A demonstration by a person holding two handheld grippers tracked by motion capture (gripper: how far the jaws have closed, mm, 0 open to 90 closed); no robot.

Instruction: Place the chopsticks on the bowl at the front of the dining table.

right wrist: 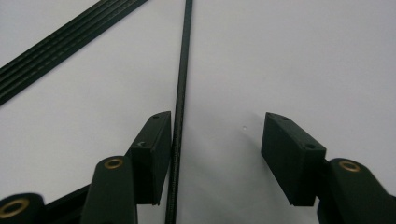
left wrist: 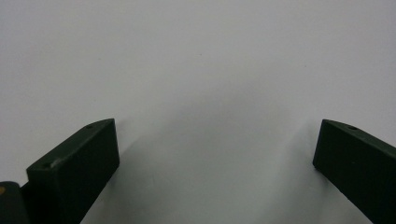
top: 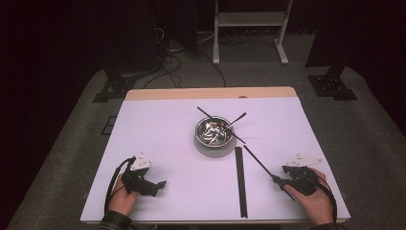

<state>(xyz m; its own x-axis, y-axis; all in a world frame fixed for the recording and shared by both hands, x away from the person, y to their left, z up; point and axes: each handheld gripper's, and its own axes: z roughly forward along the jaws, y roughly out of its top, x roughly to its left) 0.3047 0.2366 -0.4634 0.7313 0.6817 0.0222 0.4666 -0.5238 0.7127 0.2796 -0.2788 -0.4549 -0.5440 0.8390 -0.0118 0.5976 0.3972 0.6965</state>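
Observation:
A metal bowl (top: 210,145) stands at the table's middle with two thin black sticks (top: 238,117) crossed over its rim. A bundle of black sticks (top: 241,179) (right wrist: 60,44) lies flat in front of the bowl. One single black stick (top: 258,162) (right wrist: 183,70) runs diagonally from beside the bowl to my right gripper (top: 276,179) (right wrist: 217,119). That gripper is open, and the stick lies between its jaws, close against the left one. My left gripper (top: 162,183) (left wrist: 215,123) rests low over bare white table at the front left, open with nothing between its jaws.
The white table cover (top: 158,129) ends in a wooden strip (top: 210,93) at the far edge. Beyond it on the floor are black stand feet (top: 112,88), cables and a white frame (top: 249,28). A hand holds each gripper near the front edge.

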